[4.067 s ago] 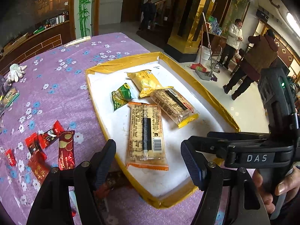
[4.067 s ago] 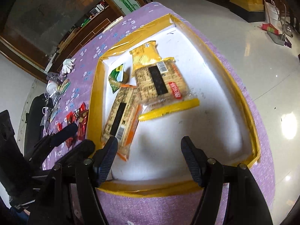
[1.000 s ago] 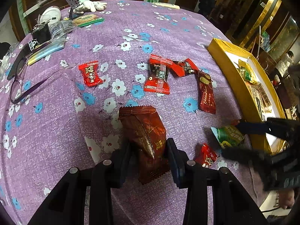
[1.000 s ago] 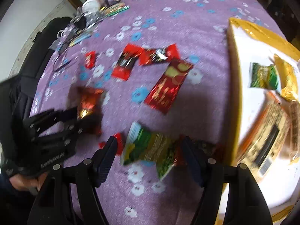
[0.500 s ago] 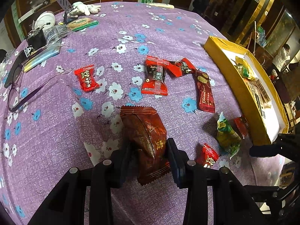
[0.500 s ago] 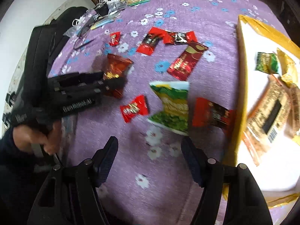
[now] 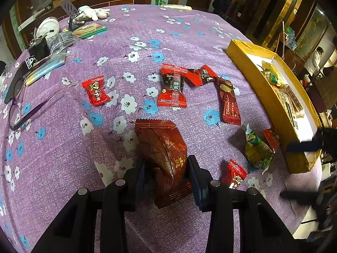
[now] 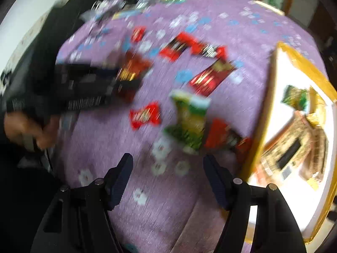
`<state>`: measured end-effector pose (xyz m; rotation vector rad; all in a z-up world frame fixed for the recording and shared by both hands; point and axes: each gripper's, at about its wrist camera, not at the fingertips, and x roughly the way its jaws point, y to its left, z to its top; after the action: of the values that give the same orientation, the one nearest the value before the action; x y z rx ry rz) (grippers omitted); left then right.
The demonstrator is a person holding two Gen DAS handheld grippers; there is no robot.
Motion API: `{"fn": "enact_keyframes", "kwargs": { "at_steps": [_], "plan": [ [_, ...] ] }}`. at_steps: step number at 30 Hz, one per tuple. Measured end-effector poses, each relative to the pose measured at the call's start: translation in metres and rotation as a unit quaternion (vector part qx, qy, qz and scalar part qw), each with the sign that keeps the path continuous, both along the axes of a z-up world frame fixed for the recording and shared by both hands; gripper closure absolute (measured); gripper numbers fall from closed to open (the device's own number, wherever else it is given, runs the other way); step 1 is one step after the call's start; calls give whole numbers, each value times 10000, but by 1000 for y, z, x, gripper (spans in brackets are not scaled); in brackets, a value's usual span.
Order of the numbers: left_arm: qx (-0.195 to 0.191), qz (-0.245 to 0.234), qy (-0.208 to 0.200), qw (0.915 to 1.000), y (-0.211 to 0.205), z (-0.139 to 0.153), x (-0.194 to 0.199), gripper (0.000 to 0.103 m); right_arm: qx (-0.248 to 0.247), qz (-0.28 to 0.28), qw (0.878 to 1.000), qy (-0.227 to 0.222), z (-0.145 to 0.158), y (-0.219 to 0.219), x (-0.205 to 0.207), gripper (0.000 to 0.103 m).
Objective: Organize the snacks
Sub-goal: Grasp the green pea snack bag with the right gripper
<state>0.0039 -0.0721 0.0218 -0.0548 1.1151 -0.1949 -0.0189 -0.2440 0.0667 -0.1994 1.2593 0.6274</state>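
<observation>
My left gripper (image 7: 167, 176) is shut on a dark brown snack packet (image 7: 164, 158) just above the purple flowered tablecloth; it also shows in the blurred right wrist view (image 8: 131, 73). My right gripper (image 8: 168, 181) is open and empty, short of a green snack bag (image 8: 188, 120). The green bag (image 7: 256, 147) lies beside the gold-rimmed white tray (image 7: 271, 101), which holds several snacks. Red candies (image 7: 172, 87) and a long red bar (image 7: 228, 102) lie on the cloth.
Glasses (image 7: 19, 105), a black phone, a white glove (image 7: 92, 13) and packets crowd the far left of the table. The tray (image 8: 263, 109) sits at the table's right edge. People stand in the room beyond.
The left gripper stays shut on the brown packet, barely moving. The right gripper has let go of the green bag, pulled back from it, and is moving fast, blurring its view.
</observation>
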Motion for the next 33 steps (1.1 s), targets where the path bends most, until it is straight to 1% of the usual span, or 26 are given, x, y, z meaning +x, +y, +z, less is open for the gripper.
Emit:
{"fn": "enact_keyframes", "kwargs": {
  "at_steps": [2,3,4,8,9,12,14,15,16,17,19,21,22,23,24,27,31,33],
  "plan": [
    [-9,6,-1,10000,0,0,0,62,132,-347,9993,51,0,-5,14,34],
    [-8,5,-5,10000,0,0,0,62,95,-420,9991,37,-1,-3,18,35],
    [-7,4,-8,10000,0,0,0,62,35,-472,9989,5,-3,0,23,38],
    [8,8,-25,10000,0,0,-1,62,3,-569,9983,128,-15,13,32,50],
    [12,5,-30,10000,0,0,-1,62,-65,-593,9981,151,-21,17,34,57],
    [37,-15,-66,10000,-1,0,-2,62,-281,-657,9973,174,-32,19,34,61],
    [75,-45,-112,9999,-2,0,-3,63,-244,-713,9971,49,-32,18,30,61],
    [82,-65,-144,9998,-2,0,-4,63,-232,-746,9969,23,-31,17,29,65],
    [70,-65,-170,9998,-2,0,-4,63,-141,-866,9961,22,-28,13,27,71],
    [55,-64,-181,9998,-1,0,-4,64,-31,-955,9954,58,-27,9,27,72],
    [17,-50,-167,9998,0,0,-5,64,291,-1114,9933,122,-21,-1,21,79],
    [-7,-29,-161,9999,0,1,-5,64,505,-1255,9907,142,-17,-7,12,83],
    [-4,-36,-164,9999,-1,2,-6,65,611,-1317,9893,171,-16,-11,9,92],
    [-10,-51,-168,9998,-2,2,-6,65,707,-1352,9881,212,-15,-12,6,95],
    [-10,-73,-175,9998,-3,2,-7,65,806,-1396,9866,241,-15,-15,2,95],
    [38,-89,-150,9998,-8,2,-6,65,848,-1426,9858,254,-16,-14,-2,95],
    [1,-9,-85,10000,-6,1,-4,65,713,-1389,9875,214,-13,-12,1,95],
    [-17,2,-68,10000,-5,1,-3,65,735,-1327,9882,222,-13,-13,2,95]
  ]
}}
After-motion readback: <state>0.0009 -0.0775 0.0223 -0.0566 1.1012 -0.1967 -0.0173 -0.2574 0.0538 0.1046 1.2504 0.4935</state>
